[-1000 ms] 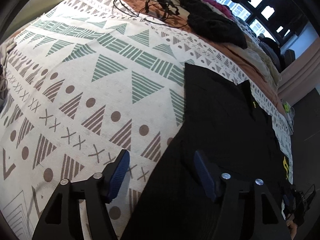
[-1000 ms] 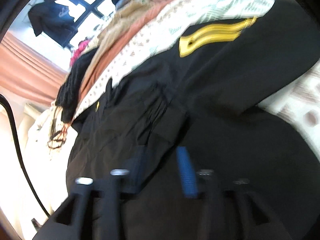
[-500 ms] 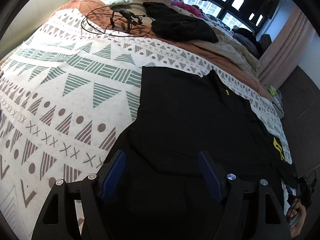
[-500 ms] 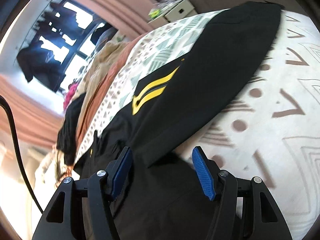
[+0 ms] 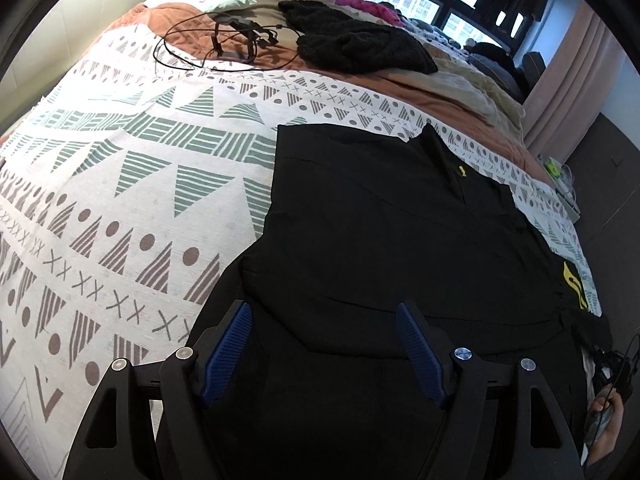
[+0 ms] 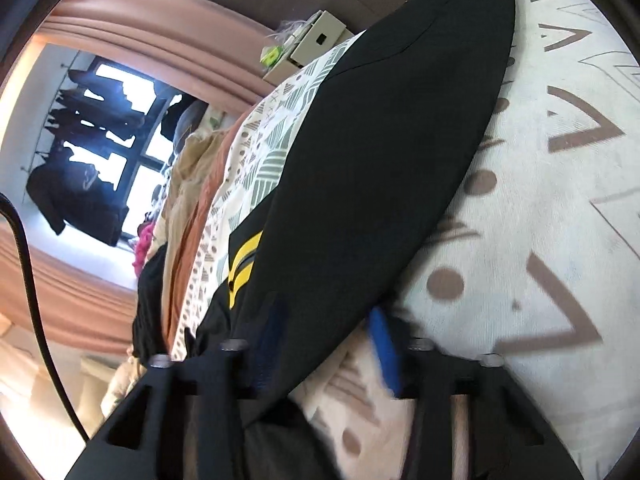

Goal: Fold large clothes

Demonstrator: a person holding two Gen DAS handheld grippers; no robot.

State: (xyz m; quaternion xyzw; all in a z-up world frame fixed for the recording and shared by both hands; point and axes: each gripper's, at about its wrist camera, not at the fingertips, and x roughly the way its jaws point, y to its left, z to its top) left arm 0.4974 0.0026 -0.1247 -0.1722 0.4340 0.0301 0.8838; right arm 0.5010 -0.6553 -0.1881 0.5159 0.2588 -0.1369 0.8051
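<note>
A large black garment (image 5: pixel 380 224) with a collar and a yellow stripe mark (image 5: pixel 574 290) lies flat on the patterned bedspread (image 5: pixel 120 184). My left gripper (image 5: pixel 324 320) is open above the garment's near part, holding nothing. In the right wrist view the garment's long black sleeve (image 6: pixel 384 152) with the yellow stripes (image 6: pixel 244 268) stretches away over the bedspread (image 6: pixel 560 200). My right gripper (image 6: pixel 326 328) is open, its blue pads on either side of the sleeve's near end.
A black knit garment (image 5: pixel 360 44) and a tangle of black cable (image 5: pixel 224 44) lie at the far side of the bed. Beige and brown bedding (image 5: pixel 460 84) is piled near the window. A cardboard box (image 6: pixel 308 46) stands beyond the bed's end.
My left gripper has moved right, from over the bedspread to over the black garment. My right gripper has swung from the garment's body to its outstretched sleeve and opened wider.
</note>
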